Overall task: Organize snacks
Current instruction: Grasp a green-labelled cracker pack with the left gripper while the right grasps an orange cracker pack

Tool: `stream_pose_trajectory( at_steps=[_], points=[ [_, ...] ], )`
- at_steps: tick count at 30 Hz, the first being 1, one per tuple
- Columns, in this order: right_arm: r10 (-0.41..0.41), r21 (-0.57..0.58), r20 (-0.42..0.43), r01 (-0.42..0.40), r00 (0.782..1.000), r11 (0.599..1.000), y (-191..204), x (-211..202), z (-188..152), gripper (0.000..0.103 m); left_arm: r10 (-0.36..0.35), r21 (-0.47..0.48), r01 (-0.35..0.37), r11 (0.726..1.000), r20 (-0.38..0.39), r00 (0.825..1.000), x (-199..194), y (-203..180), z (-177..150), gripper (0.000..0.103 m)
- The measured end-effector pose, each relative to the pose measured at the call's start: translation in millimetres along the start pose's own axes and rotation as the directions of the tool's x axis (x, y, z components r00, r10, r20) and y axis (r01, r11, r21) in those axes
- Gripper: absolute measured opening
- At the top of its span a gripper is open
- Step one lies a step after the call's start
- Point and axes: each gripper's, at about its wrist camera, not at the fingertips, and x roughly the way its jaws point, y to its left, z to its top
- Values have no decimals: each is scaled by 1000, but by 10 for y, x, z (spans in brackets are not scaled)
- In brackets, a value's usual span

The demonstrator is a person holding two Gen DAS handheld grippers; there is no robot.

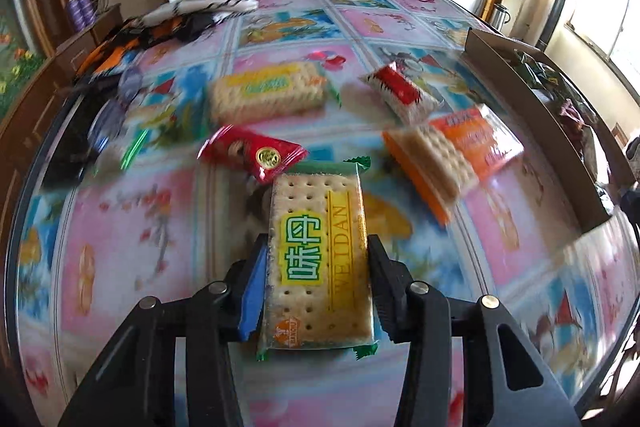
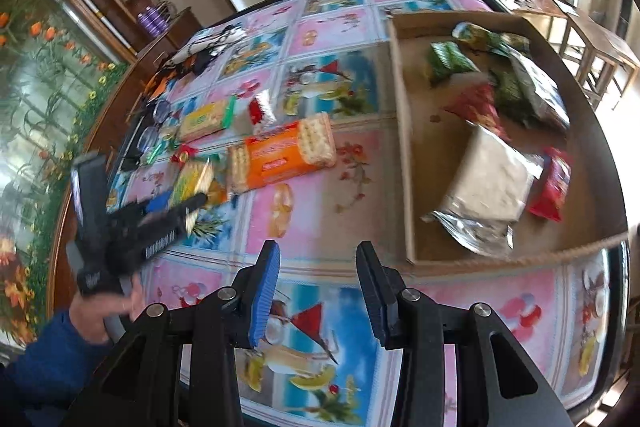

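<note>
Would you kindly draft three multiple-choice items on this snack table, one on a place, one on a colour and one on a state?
1. Where does the silver foil pouch lie?
A. inside the cardboard box
B. on the bare tablecloth
C. on a chair

2. What colour are the wrapper ends of the cracker pack between the left gripper's fingers?
A. orange
B. green
C. purple

3. What is the state of the right gripper?
A. shut on a red packet
B. shut on a cracker pack
C. open, holding nothing

Answers:
1 A: the pouch rests on the box floor among other packets.
2 B: green crimped ends show at both ends of the pack.
3 C: only tablecloth shows between its fingers.
</note>
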Motion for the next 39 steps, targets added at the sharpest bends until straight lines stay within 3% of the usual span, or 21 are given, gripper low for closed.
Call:
stream_pose_trajectory(
  at_steps=[5,9,13,18,20,24,26,29,30,32,35,37,39],
  points=[
    [27,-54,-16,-28,1000,998,182,161,252,43,2,-45,-2,999,-10,1000,-168,84,-233,45],
    [57,-82,-21,-58,998,995,298,361,653,43,12,-52,-13,999,-14,1000,-251,108,-349,45],
    [60,-66,-49,-63,997,996,322,756,1104,43,16,-46,-17,999,-26,1000,-293,113,-410,45],
    [60,-45,-123,-66,991,997,231,1280,1322,44,13,-49,-15,999,-34,999,-349,153,-488,45],
    [98,-6,-153,-100,983,995,168,1383,1319,44,12,-43,-13,999,-36,999,-360,172,-504,45],
    [93,-1,-182,-94,979,996,153,1368,1202,49,-6,-57,3,998,-39,999,-362,245,-489,45],
    [111,-3,-192,-114,975,993,188,1269,1080,58,-16,-60,13,998,-39,999,-352,275,-472,45],
    [124,-18,-212,-130,969,991,267,1138,825,62,-28,-52,26,998,-37,999,-327,307,-438,47],
    [132,-31,-217,-142,967,989,318,1102,730,63,-26,-48,24,999,-37,999,-316,308,-426,52],
    [91,-88,-214,-112,973,990,423,1079,620,64,-23,-36,21,999,-41,999,-286,303,-398,62],
    [-18,-199,-194,-21,981,980,613,1135,533,67,-14,-10,14,1000,-27,1000,-256,280,-383,63],
    [-52,-222,-176,12,983,975,695,1183,515,67,1,5,-1,1000,-14,1000,-250,271,-389,60],
    [-77,-232,-167,37,983,972,731,1208,497,65,20,15,-19,1000,-6,1000,-263,279,-399,44]
  ],
)
